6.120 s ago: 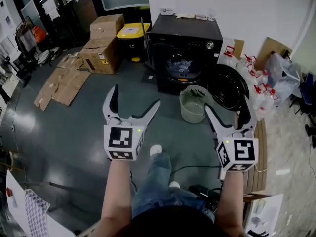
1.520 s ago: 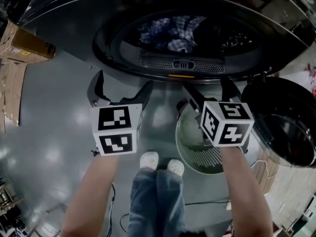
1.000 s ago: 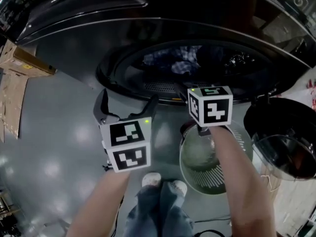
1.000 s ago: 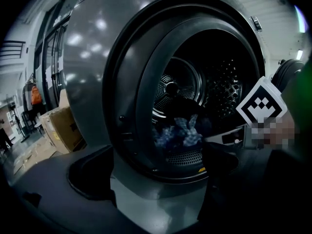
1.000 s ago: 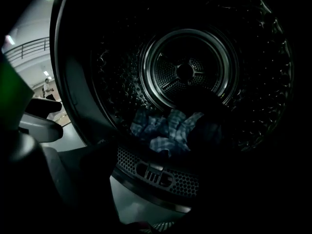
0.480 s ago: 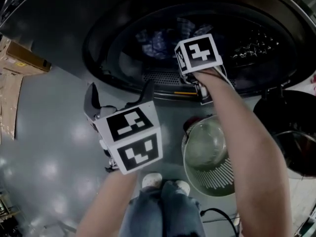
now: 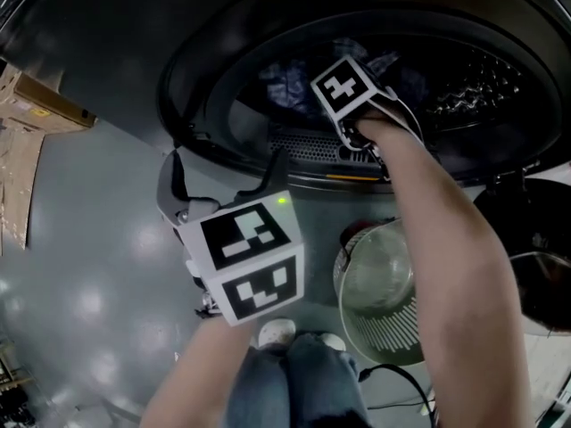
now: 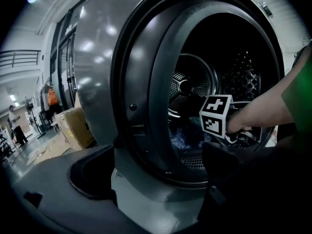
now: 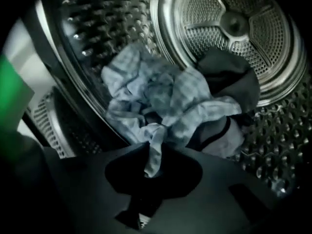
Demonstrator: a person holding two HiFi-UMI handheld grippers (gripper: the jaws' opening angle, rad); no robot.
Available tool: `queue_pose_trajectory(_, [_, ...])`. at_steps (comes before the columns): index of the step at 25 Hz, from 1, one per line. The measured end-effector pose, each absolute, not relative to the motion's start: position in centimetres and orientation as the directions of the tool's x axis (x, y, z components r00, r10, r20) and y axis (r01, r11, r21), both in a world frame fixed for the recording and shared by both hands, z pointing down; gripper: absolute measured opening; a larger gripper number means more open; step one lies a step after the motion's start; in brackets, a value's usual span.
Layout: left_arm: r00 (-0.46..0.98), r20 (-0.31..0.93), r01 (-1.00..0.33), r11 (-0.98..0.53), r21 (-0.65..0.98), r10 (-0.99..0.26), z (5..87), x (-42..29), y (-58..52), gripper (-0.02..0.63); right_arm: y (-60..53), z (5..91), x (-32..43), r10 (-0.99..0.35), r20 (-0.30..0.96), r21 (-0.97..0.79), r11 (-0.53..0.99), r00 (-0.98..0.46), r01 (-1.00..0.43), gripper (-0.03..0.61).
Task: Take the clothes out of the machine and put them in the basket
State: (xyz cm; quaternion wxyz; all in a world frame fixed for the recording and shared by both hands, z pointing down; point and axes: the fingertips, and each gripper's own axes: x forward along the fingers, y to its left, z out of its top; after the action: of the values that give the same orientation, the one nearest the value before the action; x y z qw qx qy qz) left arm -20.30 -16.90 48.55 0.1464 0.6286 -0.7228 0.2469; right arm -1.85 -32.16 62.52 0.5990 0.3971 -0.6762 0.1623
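Grey floor (image 7: 89, 266), dark machine (image 7: 134, 52) open. Right gripper (image 9: 152, 152) is inside the drum (image 9: 234, 23), jaws just closed, pinching a checked cloth (image 9: 195, 111) fold. The pinched strip runs lengthwise off its tips into the heap ahead. Left gripper (image 7: 223, 181) is spread and empty outside the opening, with the basket (image 7: 393, 328) just beside it.

**Dim frames, hard glare, bent edges**

All three views are dark and low in contrast. Overhead lamps leave pale glare spots on the grey floor (image 7: 80, 301) and on the machine front (image 8: 97, 57). The drum (image 9: 229, 23) glints on its perforated steel, and the checked cloth (image 9: 165, 101) is the palest patch. Both gripper views bulge and blacken at the corners, and their nearest parts are soft.
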Motion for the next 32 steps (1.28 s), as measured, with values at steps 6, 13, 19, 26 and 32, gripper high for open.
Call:
queue_pose_trajectory(6, [-0.164, 0.566, -0.983, 0.09, -0.158, -0.808, 49.1, -20.6, -16.6, 0.561, -30.5, 60.7, -3.1, -0.366, 0.918, 0.16, 0.69, -0.15, -0.706, 0.041])
queue_pose_trajectory(13, [-0.09, 0.589, -0.99, 0.007, -0.142, -0.803, 47.2, -19.3, -15.9, 0.561, -27.8, 56.3, -2.4, -0.468, 0.831, 0.067, 0.619, -0.299, -0.782, 0.041])
queue_pose_trajectory(19, [0.018, 0.573, -0.981, -0.125, -0.147, -0.819, 44.1, -16.9, -15.4, 0.561, -24.4, 51.9, -0.4, -0.55, 0.781, 0.1, 0.578, -0.297, -0.81, 0.041])
queue_pose_trajectory(26, [0.079, 0.61, -0.976, -0.187, -0.114, -0.788, 41.8, -15.9, -13.8, 0.561, -20.7, 47.6, -0.8, -0.565, 0.747, 0.063, 0.586, -0.352, -0.808, 0.04])
queue_pose_trajectory(32, [0.099, 0.638, -0.982, -0.18, -0.064, -0.764, 39.9, -15.5, -12.2, 0.561, -17.6, 44.5, 0.0, -0.538, 0.762, 0.037, 0.593, -0.361, -0.804, 0.041])
